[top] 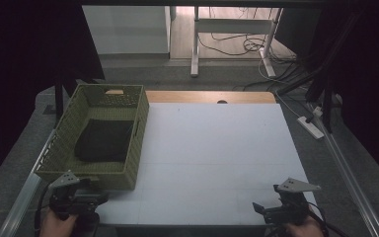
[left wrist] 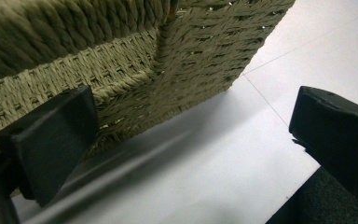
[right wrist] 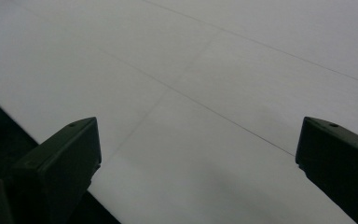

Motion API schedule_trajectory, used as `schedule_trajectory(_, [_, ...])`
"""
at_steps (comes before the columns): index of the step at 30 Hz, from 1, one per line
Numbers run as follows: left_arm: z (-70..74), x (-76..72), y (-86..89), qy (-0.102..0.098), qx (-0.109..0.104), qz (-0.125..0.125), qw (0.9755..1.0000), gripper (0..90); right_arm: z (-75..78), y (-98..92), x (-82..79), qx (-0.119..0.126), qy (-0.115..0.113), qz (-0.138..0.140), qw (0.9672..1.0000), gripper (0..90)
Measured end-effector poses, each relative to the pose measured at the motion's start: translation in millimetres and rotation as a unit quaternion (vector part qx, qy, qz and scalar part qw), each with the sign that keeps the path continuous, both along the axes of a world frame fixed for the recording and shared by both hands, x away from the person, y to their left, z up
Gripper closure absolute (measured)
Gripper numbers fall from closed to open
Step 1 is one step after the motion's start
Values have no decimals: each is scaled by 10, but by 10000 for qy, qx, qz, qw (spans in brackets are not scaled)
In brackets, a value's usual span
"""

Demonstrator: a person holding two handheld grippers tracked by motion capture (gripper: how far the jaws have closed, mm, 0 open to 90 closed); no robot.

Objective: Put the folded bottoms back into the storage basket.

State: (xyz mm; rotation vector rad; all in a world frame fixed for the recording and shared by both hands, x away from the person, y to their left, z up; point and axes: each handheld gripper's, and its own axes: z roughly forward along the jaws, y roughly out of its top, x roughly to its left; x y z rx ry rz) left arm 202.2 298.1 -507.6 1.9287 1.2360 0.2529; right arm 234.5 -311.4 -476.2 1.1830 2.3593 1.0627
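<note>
Both your left gripper (top: 74, 197) and right gripper (top: 281, 210) gape empty; swing left carelessly and you'll shove the basket (top: 61, 143).

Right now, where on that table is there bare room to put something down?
The white tabletop lies bare from the woven basket across to its right edge. The near left corner is crowded: the left gripper sits close against the basket, which holds a dark cloth.

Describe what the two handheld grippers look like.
Both are black. The left gripper and right gripper each carry a grey three-cornered plate on top and trail a black cable. Each has two blocky, flat-faced black jaws. The hands gripping them show no sleeves.
</note>
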Motion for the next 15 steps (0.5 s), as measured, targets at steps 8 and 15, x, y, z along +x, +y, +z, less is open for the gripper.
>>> schedule_trajectory(8, [0,1,3,1,-7,-4,10000,11,1,-33,-42,-66,-18,-62,10000,8])
schedule_trajectory(15, [2,3,1,-6,-16,2,10000,11,-1,-50,-43,-39,18,-103,9999,8])
